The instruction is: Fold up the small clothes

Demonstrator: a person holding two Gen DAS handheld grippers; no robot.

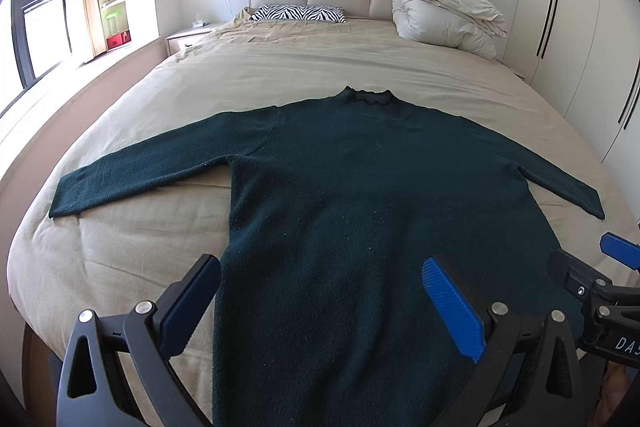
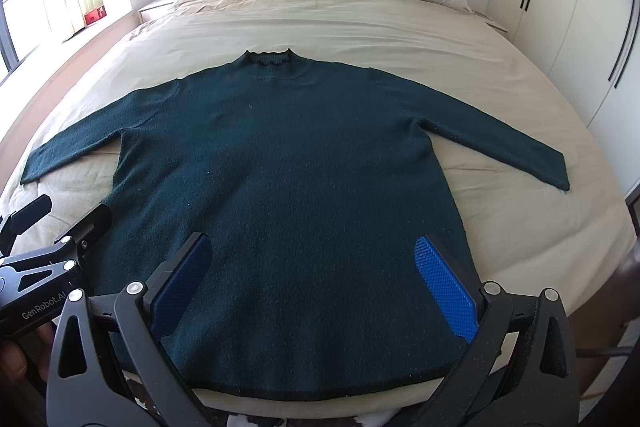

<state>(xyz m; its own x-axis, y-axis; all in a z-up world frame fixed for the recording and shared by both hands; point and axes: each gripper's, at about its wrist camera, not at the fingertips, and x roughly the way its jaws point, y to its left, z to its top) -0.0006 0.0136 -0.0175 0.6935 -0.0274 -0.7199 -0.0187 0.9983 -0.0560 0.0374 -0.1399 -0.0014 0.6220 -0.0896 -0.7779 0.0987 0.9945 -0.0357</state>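
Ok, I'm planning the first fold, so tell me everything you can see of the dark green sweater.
The dark green fuzzy knit sweater lies flat on the beige bedsheet, frilled high collar toward the headboard, both long sleeves spread out to the sides, hem near the bed's foot edge. It is unfolded and mostly smooth. Both tongs hover open above its lower part, gripping nothing.

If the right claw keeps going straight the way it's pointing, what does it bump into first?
Probably the dark green sweater spread flat on the bed. The right claw is open and aimed over its lower body, though how high it hovers is hard to judge.
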